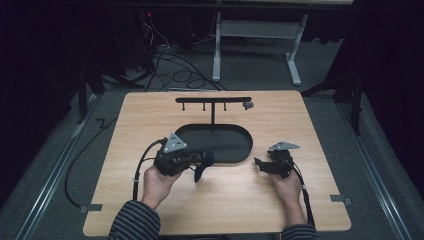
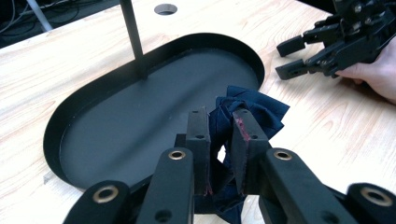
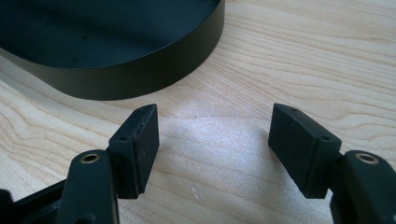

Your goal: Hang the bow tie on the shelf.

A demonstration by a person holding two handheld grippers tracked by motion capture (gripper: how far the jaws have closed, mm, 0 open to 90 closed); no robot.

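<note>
One dark blue cloth (image 2: 250,109), bunched and creased, is pinched between the jaws of the left tool (image 2: 223,154). The jaws stand nearly closed, with only folds of fabric between them. In the high view the cloth (image 1: 204,165) hangs off the left tool (image 1: 192,162) just at the near rim of the black oval tray (image 1: 245,150), partly over the wood rather than inside the tray.

The tray carries a thin upright post (image 2: 133,37) topped by a crossbar (image 1: 212,100) with small pegs hanging under it, and a small grey item at the bar's right end that is too small to identify. All of it stands on the wooden tabletop (image 1: 320,195).

The right tool (image 1: 264,165) rests to the right of the tray, jaws wide apart and holding nothing; its own view shows bare wood between the pads (image 3: 140,140) and the tray wall (image 3: 154,77) just ahead.

Step in hand, as I judge it: the cloth is gripped and in carry, not yet placed. It is probably bound either for the tray floor or for the bar above.

The next move calls for carrying the bundle clear of the tray rim. If it is to hang, the open right tool would need to take a free edge and spread the fabric, since it is too wadded to drape.
</note>
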